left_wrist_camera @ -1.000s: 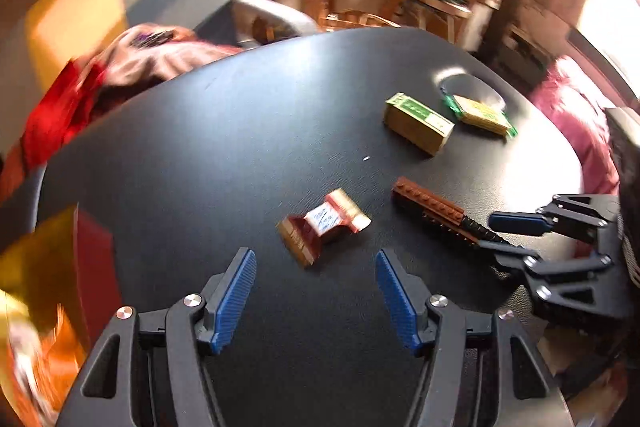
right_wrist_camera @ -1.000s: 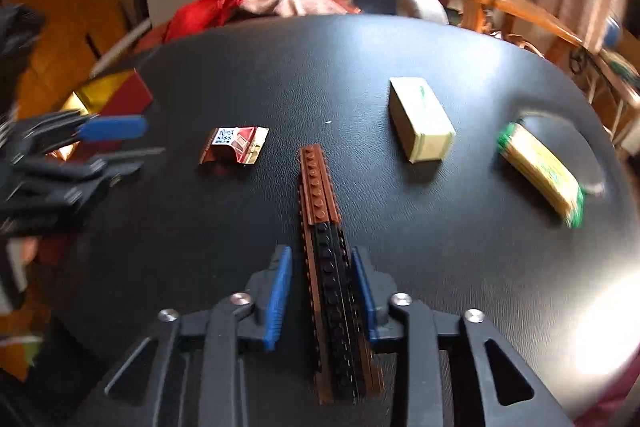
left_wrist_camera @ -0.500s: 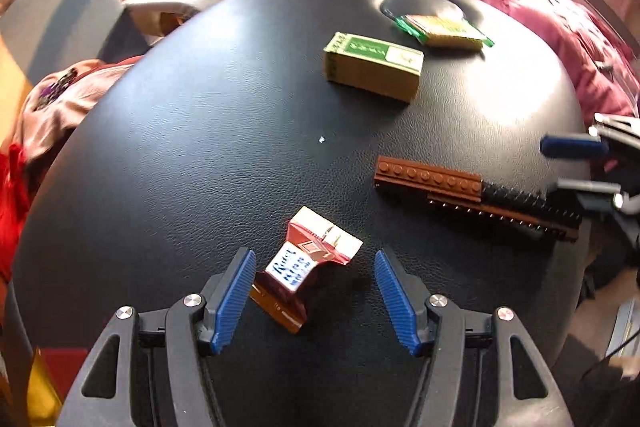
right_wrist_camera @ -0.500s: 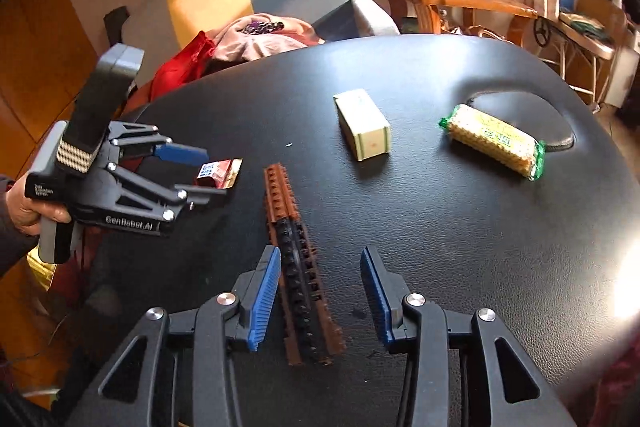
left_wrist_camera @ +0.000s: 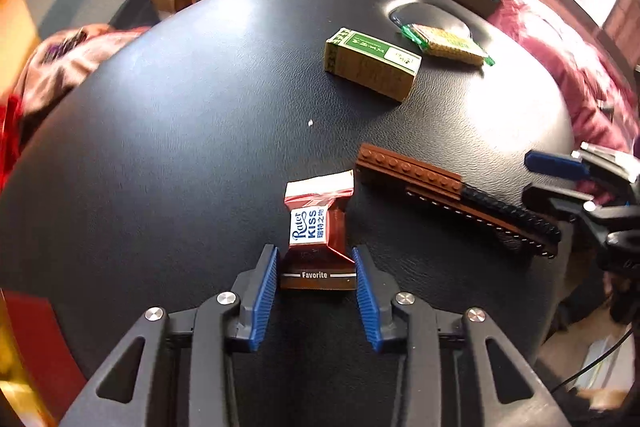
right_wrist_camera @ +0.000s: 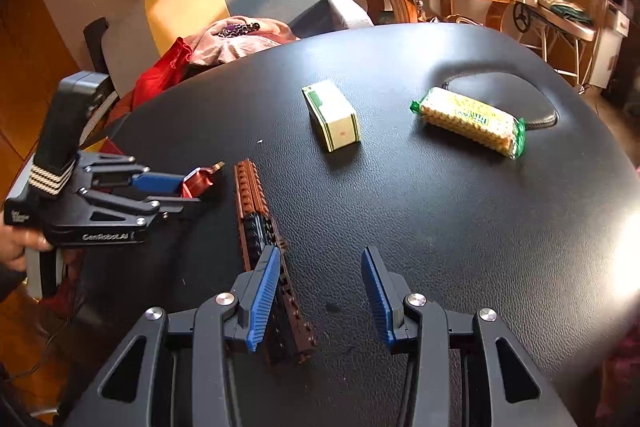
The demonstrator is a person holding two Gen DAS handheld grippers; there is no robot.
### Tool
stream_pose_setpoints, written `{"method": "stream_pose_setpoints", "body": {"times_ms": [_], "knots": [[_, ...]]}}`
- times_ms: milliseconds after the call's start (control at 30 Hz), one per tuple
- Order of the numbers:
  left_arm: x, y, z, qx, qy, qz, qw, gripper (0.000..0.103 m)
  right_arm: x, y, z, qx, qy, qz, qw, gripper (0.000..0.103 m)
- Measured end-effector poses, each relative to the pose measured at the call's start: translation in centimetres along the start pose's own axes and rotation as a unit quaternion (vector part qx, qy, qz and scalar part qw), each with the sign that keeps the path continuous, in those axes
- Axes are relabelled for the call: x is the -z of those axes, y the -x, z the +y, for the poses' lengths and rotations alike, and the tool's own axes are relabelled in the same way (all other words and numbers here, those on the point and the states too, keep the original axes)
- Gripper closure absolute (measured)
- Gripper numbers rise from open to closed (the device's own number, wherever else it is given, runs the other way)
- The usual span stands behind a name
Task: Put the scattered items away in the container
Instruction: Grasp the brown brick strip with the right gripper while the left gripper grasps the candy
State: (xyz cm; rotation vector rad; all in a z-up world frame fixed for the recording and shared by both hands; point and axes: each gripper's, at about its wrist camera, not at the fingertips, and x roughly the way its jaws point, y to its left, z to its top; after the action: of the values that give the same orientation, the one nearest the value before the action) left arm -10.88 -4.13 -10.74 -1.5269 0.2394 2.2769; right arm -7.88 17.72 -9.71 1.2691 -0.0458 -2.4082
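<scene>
My left tool [left_wrist_camera: 314, 277] is closing on the candy packet [left_wrist_camera: 316, 231], its blue pads touching the packet's sides on the black counter [left_wrist_camera: 180, 147]. My right tool [right_wrist_camera: 320, 291] stands apart, empty, beside the brown brick strip [right_wrist_camera: 256, 211]. The green box [right_wrist_camera: 332, 121] and cracker pack [right_wrist_camera: 472, 123] lie farther off. I see no container clearly.

Black table [right_wrist_camera: 440, 227]; on it candy [left_wrist_camera: 316, 227], brick strip [left_wrist_camera: 440, 191], green box [right_wrist_camera: 332, 119], cracker pack [right_wrist_camera: 468, 121]
</scene>
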Motion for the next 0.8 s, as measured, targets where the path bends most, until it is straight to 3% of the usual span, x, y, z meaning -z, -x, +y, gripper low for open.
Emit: {"method": "stream_pose_setpoints", "body": {"times_ms": [233,467,667,800], "knots": [[0.8,1.4,-0.2,-0.017,0.019,-0.013,0.9996,0.046,0.5,0.9,-0.4,-0.018,-0.011,-0.006,1.000,0.053],[-0.8,0.6,-1.6,-0.017,-0.030,-0.013,0.9993,0.045,0.1,0.9,0.8,-0.033,0.029,-0.002,0.999,0.049],[-0.4,-0.2,-1.1,-0.019,-0.014,-0.009,0.9997,0.062,-1.0,-0.9,3.2,-0.046,0.102,0.034,0.993,0.044],[0.3,0.1,-1.1,-0.032,0.013,-0.016,0.9993,0.070,-1.3,-2.9,4.0,-0.026,0.130,0.059,0.989,0.045]]}}
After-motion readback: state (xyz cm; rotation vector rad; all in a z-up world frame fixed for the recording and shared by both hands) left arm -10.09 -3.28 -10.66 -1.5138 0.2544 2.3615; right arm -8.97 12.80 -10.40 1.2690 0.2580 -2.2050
